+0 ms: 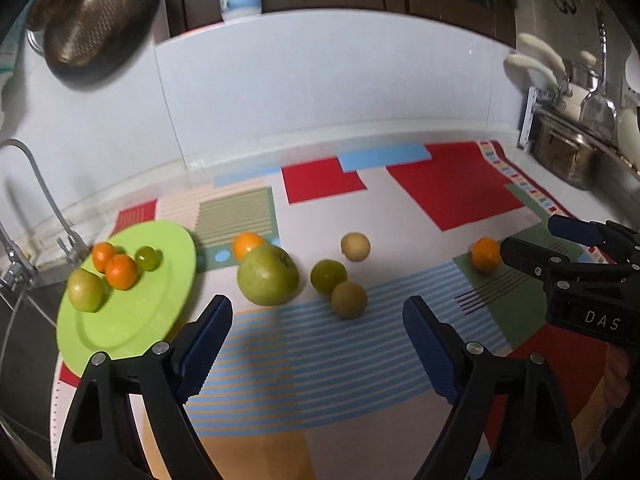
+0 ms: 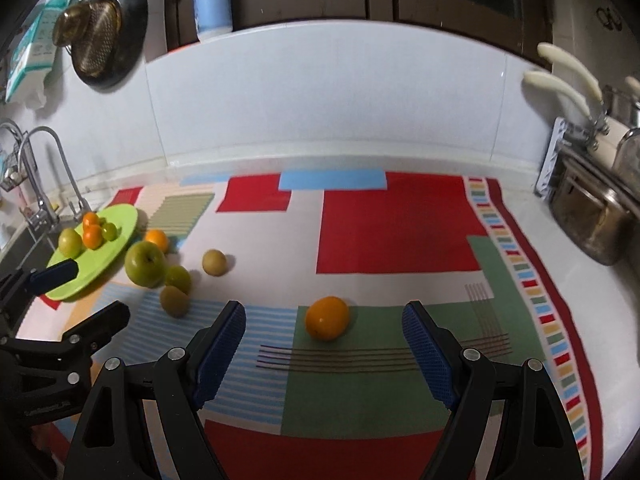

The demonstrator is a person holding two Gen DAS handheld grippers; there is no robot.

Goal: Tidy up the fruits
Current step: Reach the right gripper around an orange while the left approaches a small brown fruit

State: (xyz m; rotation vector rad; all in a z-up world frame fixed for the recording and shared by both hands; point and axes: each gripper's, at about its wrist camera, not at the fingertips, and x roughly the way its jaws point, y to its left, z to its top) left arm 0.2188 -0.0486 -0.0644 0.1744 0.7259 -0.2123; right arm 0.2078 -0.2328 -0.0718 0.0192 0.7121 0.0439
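Table (image 2: 592, 320) covered by a patchwork cloth of red, green, blue-striped and cream blocks (image 2: 396, 228); landmark taken as the round lime-green plastic plate (image 1: 132, 320), which sits at the cloth's left end beside the sink tap (image 1: 40, 196). On the plate: two small orange mandarins (image 1: 121, 271) touching one another, a small green round fruit (image 1: 147, 258) just behind them, and a yellow-green apple-like fruit (image 1: 85, 290) at the plate's near-left side. Just right of the plate, on the cloth: a large green apple (image 1: 267, 280) with another orange mandarin (image 1: 246, 245) touching its far side. Further right of the plate, a cluster of three small fruits: a green round one (image 1: 328, 277), a brownish-green one (image 1: 349, 299) touching it on the near side, and a pale tan one (image 1: 355, 246) set slightly apart behind. Well away from the plate, toward the cloth's right half, a lone orange fruit (image 2: 327, 317) rests on a green block. Left tool (image 1: 318, 344) hovers over the blue stripes near the plate's right edge, blue-padded fingers spread apart, nothing between them. Right tool (image 2: 324, 344) likewise spread wide, the lone orange just ahead of the gap; whether the fingers reach it is hard to judge through the fisheye, but they appear clear of it. Steel pot (image 2: 596, 224) at the table's far right.
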